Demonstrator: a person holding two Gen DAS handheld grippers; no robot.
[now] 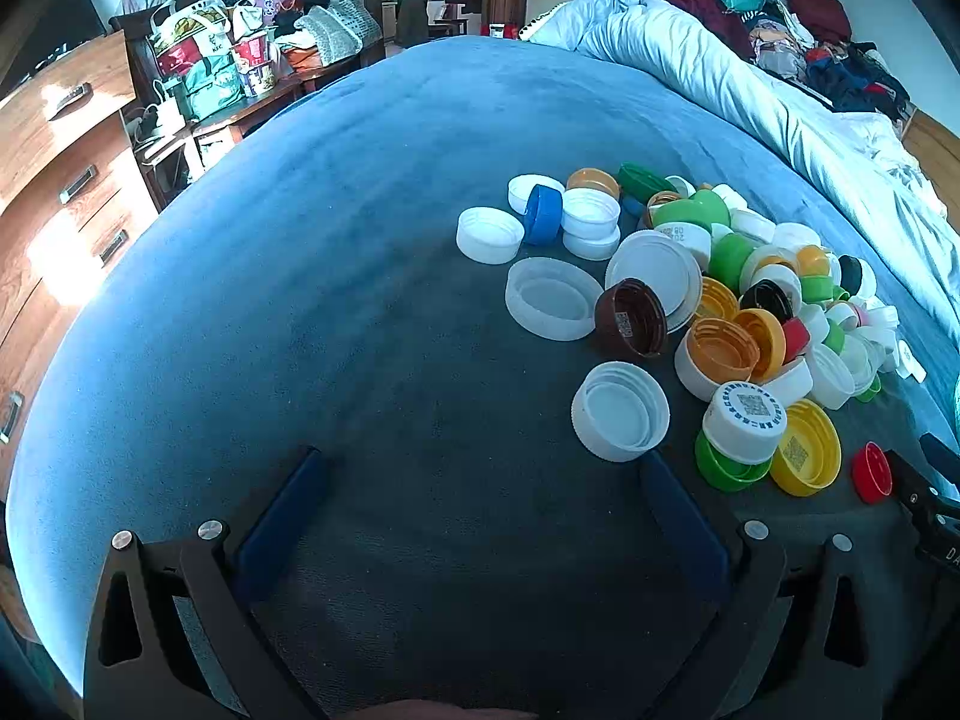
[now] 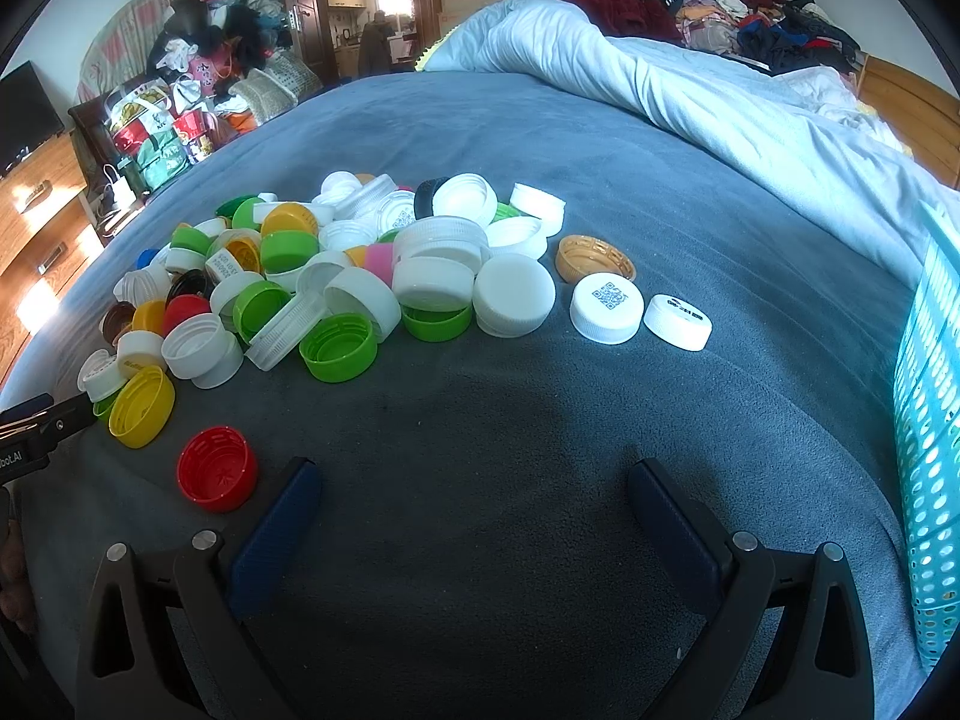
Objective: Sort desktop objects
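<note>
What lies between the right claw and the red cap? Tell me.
Nothing but bare blue-grey blanket. In the right wrist view the open right claw hovers apart from the red cap, which lies mouth-up just left of its left finger.

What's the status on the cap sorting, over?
Left gripper and right gripper: jaws open, empty. Bottle caps piled unsorted on blue blanket. Red cap nearest right gripper. Path unobstructed.

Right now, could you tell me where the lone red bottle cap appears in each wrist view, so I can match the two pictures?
Left wrist view: the red cap stands on edge at far lower right, just right of the yellow cap.
Right wrist view: the red cap lies open side up at lower left, beside the right gripper's left finger.
Shared landmark: the yellow cap next to it.
</note>
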